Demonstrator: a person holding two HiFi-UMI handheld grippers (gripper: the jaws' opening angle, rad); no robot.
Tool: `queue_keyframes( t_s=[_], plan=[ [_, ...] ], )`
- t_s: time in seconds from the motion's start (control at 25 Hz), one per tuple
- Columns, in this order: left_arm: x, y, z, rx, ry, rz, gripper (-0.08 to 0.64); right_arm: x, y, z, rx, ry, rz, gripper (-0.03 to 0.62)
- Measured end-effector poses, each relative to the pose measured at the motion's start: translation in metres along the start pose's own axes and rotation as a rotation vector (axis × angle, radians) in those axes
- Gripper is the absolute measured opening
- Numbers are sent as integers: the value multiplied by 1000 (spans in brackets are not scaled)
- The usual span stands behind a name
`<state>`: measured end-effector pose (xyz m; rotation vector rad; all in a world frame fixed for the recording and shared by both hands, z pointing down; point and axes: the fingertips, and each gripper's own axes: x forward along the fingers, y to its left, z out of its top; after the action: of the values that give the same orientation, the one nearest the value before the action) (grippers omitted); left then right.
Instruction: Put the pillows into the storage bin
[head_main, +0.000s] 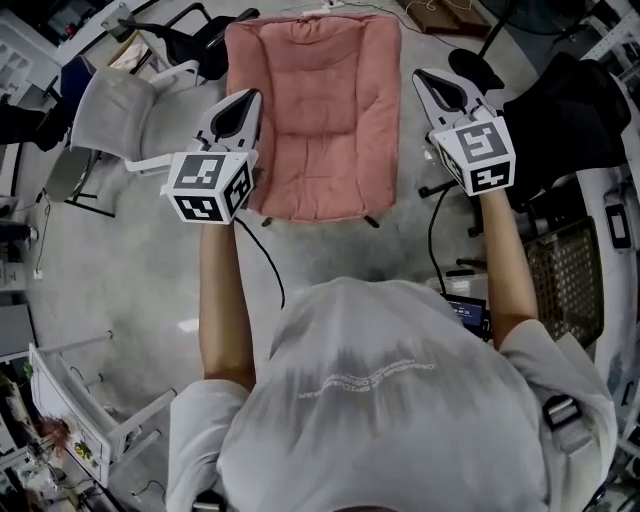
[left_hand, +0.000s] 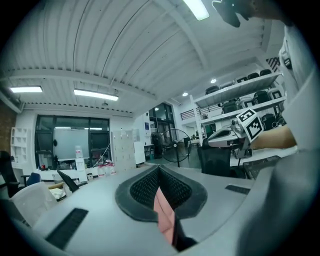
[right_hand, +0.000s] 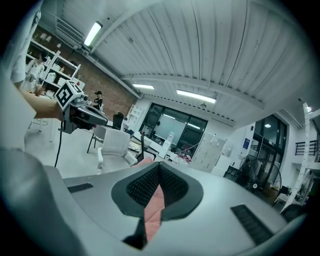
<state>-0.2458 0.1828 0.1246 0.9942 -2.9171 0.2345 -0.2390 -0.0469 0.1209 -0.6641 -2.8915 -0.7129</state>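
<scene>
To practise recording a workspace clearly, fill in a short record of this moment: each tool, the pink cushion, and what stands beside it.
Left tool: held out ahead of the person, jaws together, nothing gripped
Right tool: held out ahead, jaws together, nothing gripped
Pink cushion: lies spread open in front of the person, between the two tools in the head view; neither tool grips it
Pale chair: stands left of the cushion
Floor: bare grey, a black cable trailing across it

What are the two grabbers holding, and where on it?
A pink pillow. The left gripper pinches its left edge, the right gripper its right edge; pink fabric shows between both shut jaws.
</scene>
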Motion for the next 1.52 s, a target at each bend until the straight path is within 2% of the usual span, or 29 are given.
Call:
queue_keyframes(
  t_s=[0.2,0.44,0.68,1.08,1.52],
  plan=[
    [-1,15,12,28,-10,44,15,5,-8,12,-10,-29,7,25],
    [-3,21,28,83,-35,49,15,3,-6,19,-22,-50,-10,25],
    [-8,16,31,88,-42,41,15,-7,3,29,-28,-51,0,25],
    [-8,4,20,84,-16,14,16,-16,7,15,6,-21,-17,25],
    [0,4,13,70,-2,4,15,-13,-3,4,-3,-6,-39,25]
  ],
)
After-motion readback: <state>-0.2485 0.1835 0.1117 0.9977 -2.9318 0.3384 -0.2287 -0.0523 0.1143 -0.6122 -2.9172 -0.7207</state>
